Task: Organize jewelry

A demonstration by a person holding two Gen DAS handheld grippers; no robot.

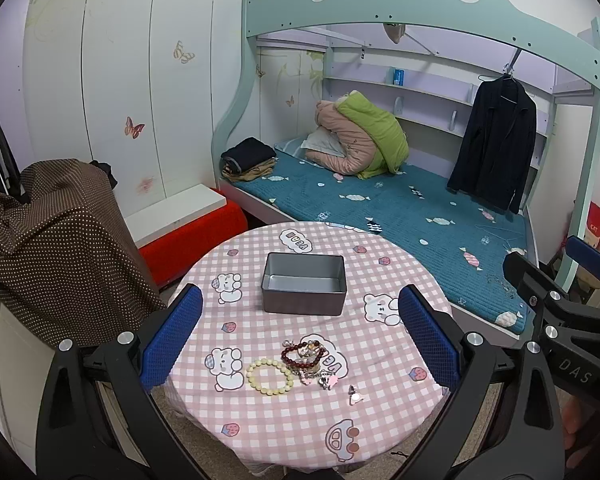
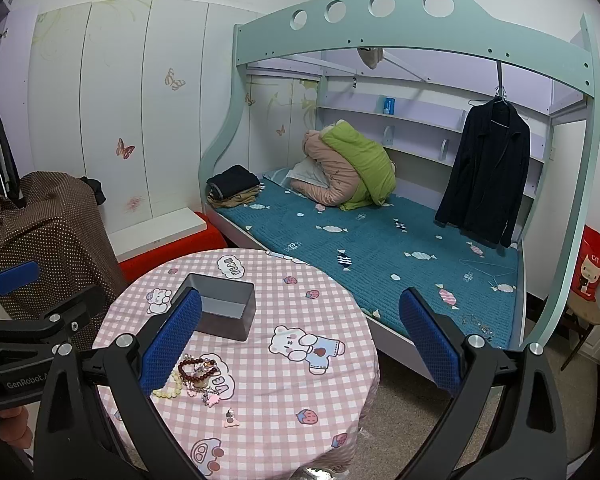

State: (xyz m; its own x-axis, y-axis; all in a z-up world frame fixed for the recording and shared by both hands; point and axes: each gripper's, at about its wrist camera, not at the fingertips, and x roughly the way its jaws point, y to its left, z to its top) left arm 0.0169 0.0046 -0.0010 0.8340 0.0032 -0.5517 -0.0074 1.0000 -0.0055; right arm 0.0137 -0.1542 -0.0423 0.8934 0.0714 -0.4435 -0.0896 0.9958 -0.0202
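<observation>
A grey metal box (image 1: 304,283) stands open and empty on the round table (image 1: 380,412) with the pink checked cloth. In front of it lies a pile of jewelry: a cream bead bracelet (image 1: 270,376), a dark red bead bracelet (image 1: 304,354), pink charms (image 1: 324,380) and a small pink clip (image 1: 355,397). My left gripper (image 1: 300,336) is open, above the table's near side, with the pile between its fingers. My right gripper (image 2: 300,336) is open to the right; the box (image 2: 224,312) and the pile (image 2: 198,374) lie by its left finger (image 2: 172,340).
A bunk bed (image 1: 400,200) with a teal mattress, folded quilts and a hanging black coat stands behind the table. A chair draped in brown dotted cloth (image 1: 56,248) is at the left. A red bench (image 1: 196,236) sits beside it.
</observation>
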